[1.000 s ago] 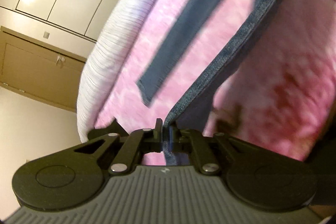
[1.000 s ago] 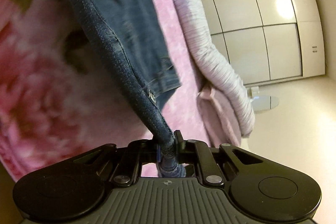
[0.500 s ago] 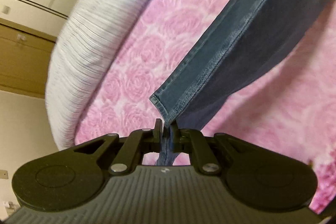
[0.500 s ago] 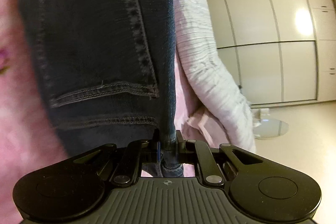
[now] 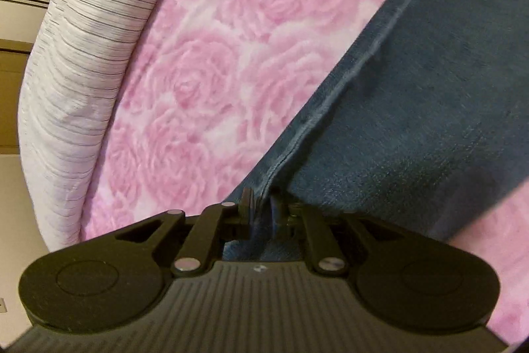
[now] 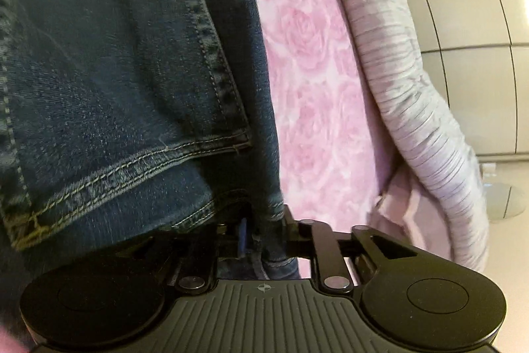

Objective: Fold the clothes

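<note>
Pinching the jeans [image 5: 413, 108] hem edge, the left gripper [image 5: 261, 207] sits low; the right gripper [image 6: 264, 227] clamps denim beside the back pocket [image 6: 99, 55], rose blanket [image 5: 215, 62] open toward 11 o'clock.

dim warm indoor light | soft motion blur | fisheye-bent edges (dark corners)

We could not follow the jeans [image 5: 413, 108] past the top and right edges of the left wrist view, and their far end was out of sight. In the right wrist view the jeans [image 6: 109, 71] covered the left finger of the right gripper [image 6: 264, 230], and the picture's left edge cut off the back pocket [image 6: 99, 32]. The rose blanket [image 5: 211, 62] was smeared by blur.
</note>
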Motion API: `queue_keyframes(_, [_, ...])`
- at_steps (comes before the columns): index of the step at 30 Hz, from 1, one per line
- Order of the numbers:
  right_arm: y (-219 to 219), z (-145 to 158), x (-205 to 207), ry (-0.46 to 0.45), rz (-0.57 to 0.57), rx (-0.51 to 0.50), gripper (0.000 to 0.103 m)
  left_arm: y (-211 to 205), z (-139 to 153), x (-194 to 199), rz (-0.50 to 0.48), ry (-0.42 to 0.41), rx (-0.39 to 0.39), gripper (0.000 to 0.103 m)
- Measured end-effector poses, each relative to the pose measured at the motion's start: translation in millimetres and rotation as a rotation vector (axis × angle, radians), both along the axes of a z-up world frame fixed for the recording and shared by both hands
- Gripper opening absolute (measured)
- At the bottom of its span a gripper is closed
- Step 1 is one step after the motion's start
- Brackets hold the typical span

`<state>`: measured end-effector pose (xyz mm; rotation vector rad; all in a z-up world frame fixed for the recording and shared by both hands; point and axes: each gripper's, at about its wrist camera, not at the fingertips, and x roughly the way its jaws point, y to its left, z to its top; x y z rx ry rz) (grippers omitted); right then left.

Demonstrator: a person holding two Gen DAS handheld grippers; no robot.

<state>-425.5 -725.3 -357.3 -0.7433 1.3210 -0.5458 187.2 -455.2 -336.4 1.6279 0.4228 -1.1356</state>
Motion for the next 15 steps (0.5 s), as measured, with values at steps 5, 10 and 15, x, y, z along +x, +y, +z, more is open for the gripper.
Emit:
queue_keyframes(5, [-5.0,7.7,4.6,-0.135,-0.101,0.070,0.034,2.1,-2.2,8.5,0.055,-0.097,-0.133,0.024])
queue_keyframes(10, [-3.1,50.0,-1.0,-0.345,-0.254,0.183,0.046,23.2,29.1,13.7,0.102,-0.125,-0.254,0.027])
queue_keyframes(15, [-20.3,91.8,-12.4,-0.548,-0.445,0.183,0.064,59.1,53.4,-8.7,0.085,-0.104,-0.298,0.029])
